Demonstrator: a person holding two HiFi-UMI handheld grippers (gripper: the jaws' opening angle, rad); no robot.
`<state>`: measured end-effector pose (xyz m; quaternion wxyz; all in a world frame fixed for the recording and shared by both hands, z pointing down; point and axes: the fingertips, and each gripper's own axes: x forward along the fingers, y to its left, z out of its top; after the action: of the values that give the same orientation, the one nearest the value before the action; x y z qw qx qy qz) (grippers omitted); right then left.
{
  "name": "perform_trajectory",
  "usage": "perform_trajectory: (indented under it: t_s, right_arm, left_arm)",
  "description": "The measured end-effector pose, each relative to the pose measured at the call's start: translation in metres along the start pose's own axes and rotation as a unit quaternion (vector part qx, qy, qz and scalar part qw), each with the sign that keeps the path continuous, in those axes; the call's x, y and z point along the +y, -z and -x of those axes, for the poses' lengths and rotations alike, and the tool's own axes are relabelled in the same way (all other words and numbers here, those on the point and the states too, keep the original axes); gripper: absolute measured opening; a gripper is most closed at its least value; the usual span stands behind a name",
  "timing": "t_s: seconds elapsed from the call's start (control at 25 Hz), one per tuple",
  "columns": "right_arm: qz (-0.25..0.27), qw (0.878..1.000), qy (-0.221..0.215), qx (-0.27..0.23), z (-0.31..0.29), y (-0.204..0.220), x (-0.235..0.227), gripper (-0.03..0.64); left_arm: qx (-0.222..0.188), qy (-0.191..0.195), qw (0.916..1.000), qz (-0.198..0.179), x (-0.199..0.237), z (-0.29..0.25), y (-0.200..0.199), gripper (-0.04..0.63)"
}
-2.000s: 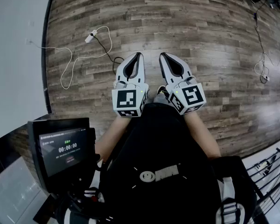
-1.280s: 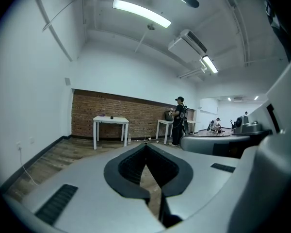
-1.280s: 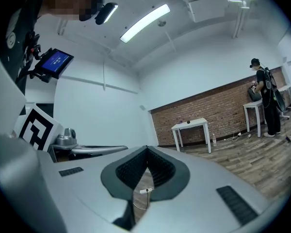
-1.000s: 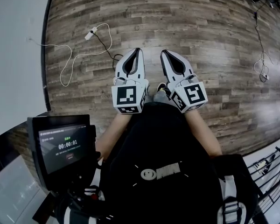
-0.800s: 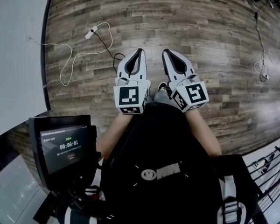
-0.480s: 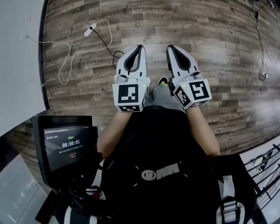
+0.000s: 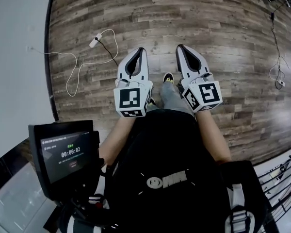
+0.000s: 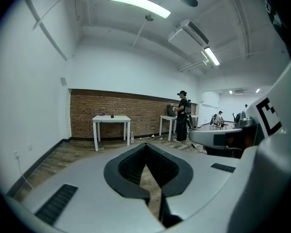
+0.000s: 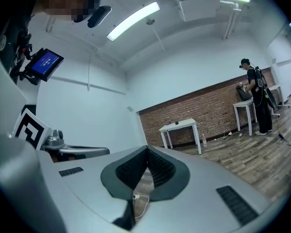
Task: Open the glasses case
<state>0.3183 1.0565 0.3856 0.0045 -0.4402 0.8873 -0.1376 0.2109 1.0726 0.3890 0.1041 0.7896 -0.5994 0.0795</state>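
Both claws were shut tight, and neither one had hold of anything. The left gripper (image 7: 140, 50) and the right gripper (image 7: 180, 47) were side by side in front of the person. In the head view they pointed toward 12 o'clock, out over the wooden floor (image 7: 218, 23). No glasses case showed anywhere near them. Far across the room a white table (image 8: 111, 119) stood by the brick wall (image 8: 82, 115), with a small dark thing (image 8: 112, 115) on top. It was too tiny to tell if it was the case, or which way its long side ran. In the left gripper view the table sat at about 11 o'clock from the claw tips. In the right gripper view it sat at about 1 o'clock. So it was probably straight ahead, between the two claws, and neither hand looked nearer. If the case was there, the person probably had to walk over first.
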Motion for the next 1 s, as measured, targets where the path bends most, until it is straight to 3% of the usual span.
perform_trajectory:
  t_s: [0.36, 0.72, 1.0]
  right_arm:
    - [-0.028, 1.000, -0.012, 0.004, -0.052, -0.018, -0.068, 0.005]
    - [-0.034, 0.999, -0.017, 0.023, -0.110, -0.017, -0.078, 0.005]
    - [-0.021, 0.999, -0.019, 0.042, -0.194, -0.016, -0.065, 0.005]
  left_arm:
    - [0.008, -0.015, 0.9997, -0.016, 0.005, -0.084, -0.024, 0.000]
    - [0.014, -0.016, 0.9998, -0.003, 0.045, -0.131, -0.035, -0.002]
    - [0.012, 0.005, 0.9999, 0.007, 0.101, -0.177, -0.044, 0.000]
